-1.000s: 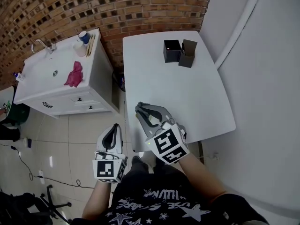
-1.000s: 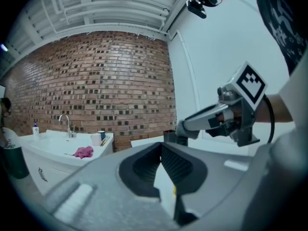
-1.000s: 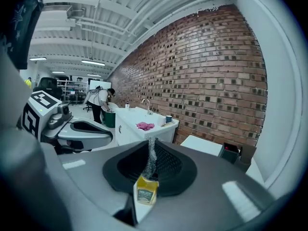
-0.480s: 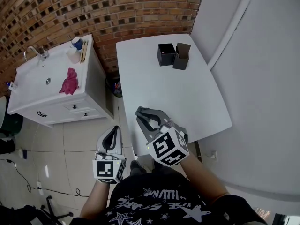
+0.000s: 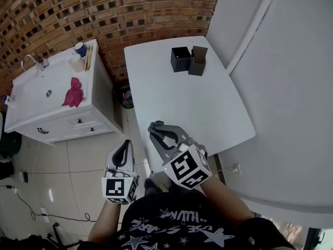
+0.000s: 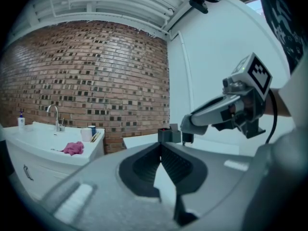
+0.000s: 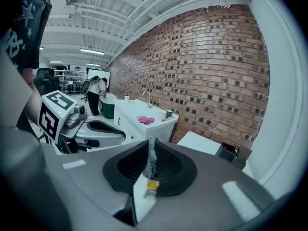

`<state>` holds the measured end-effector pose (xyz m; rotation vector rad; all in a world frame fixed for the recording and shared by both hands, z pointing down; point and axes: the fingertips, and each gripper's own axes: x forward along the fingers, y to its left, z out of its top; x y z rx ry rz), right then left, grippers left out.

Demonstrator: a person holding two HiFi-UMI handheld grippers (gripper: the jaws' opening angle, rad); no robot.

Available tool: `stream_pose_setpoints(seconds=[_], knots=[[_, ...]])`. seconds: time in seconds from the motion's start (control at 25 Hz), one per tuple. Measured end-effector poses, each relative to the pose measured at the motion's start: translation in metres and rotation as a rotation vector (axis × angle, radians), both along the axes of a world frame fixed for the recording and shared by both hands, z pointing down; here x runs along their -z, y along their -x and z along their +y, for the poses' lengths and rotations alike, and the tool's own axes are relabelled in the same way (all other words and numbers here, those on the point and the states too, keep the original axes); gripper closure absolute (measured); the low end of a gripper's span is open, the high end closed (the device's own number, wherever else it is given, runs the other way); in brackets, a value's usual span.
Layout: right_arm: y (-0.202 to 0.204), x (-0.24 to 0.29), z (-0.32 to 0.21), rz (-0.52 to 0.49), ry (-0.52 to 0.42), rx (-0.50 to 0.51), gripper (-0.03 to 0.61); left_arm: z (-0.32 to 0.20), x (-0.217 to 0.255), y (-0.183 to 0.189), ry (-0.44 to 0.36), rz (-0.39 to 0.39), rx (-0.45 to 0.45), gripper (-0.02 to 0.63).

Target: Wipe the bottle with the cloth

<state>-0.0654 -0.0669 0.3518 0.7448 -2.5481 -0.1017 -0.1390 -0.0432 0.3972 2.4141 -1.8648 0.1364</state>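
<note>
Both the left gripper [image 5: 124,145] and the right gripper [image 5: 156,129] are shut and empty, well short of the vanity [image 5: 31,111]. The pink cloth [image 5: 72,92] is seen on the vanity's top and a small bottle [image 6: 20,121] at its back corner. Unless the jaws are opened first, the cloth may be merely pushed off the vanity.

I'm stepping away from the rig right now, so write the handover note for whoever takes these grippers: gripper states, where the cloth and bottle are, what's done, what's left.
Left gripper: shut, empty, over the floor.
Right gripper: shut, empty, over the near edge of the white table.
Pink cloth: bunched on the sink counter, beside the basin.
Small bottle: upright at the counter's left end; probably the one to wipe.
Done: nothing; neither is in a gripper.
Left: pick up cloth, take bottle, wipe.
</note>
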Motion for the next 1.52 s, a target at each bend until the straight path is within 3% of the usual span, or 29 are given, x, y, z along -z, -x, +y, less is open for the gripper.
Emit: stream_pose_setpoints(seconds=[0.2, 0.32, 0.84, 1.52], knots=[[-0.013, 0.016, 0.018, -0.102, -0.080, -0.032, 0.538, 0.000, -0.001, 0.007, 0.026, 0.001, 0.003, 0.609], [-0.010, -0.003, 0.035, -0.063, -0.087, 0.008, 0.538, -0.001, -0.007, 0.011, 0.032, 0.001, 0.005, 0.609], [0.010, -0.073, 0.018, 0.085, -0.151, -0.021, 0.538, -0.007, -0.007, 0.009, 0.050, 0.010, -0.027, 0.609], [0.016, -0.113, 0.018, 0.137, -0.074, -0.022, 0.538, -0.005, -0.015, 0.021, 0.101, 0.022, -0.001, 0.609]])
